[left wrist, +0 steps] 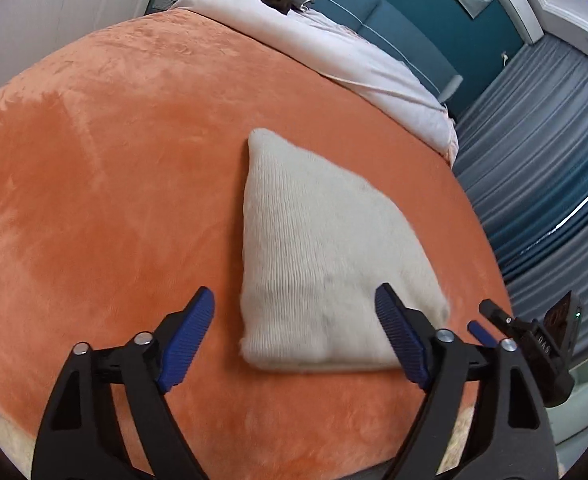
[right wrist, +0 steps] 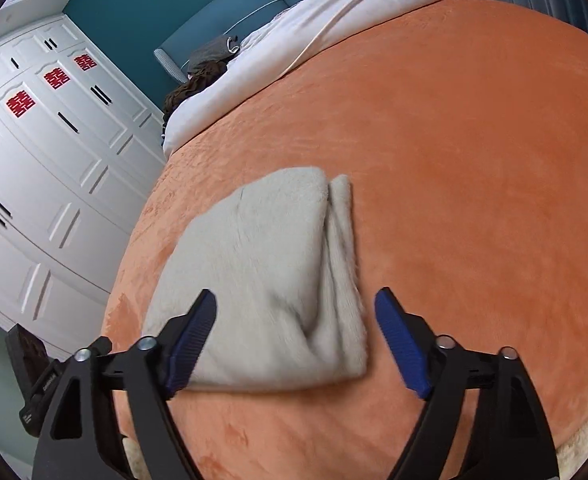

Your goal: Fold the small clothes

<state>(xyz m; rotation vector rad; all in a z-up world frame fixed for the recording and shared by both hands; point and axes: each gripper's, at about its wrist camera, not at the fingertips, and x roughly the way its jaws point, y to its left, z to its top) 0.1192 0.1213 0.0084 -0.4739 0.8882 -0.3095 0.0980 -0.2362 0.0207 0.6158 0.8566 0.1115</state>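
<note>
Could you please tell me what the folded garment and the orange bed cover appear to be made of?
Garment: looks like a cream knit, probably wool or acrylic; fine ribbed rows show in the left view, and a fuzzy nap along its folded edges in the right view.
Cover: seems to be plush fleece or velvet, matte with a soft sheen; brushed streaks mark its pile.

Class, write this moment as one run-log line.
left gripper: open, empty | right gripper: open, empty | cream knit garment: folded, lying on orange blanket | contact: none visible
</note>
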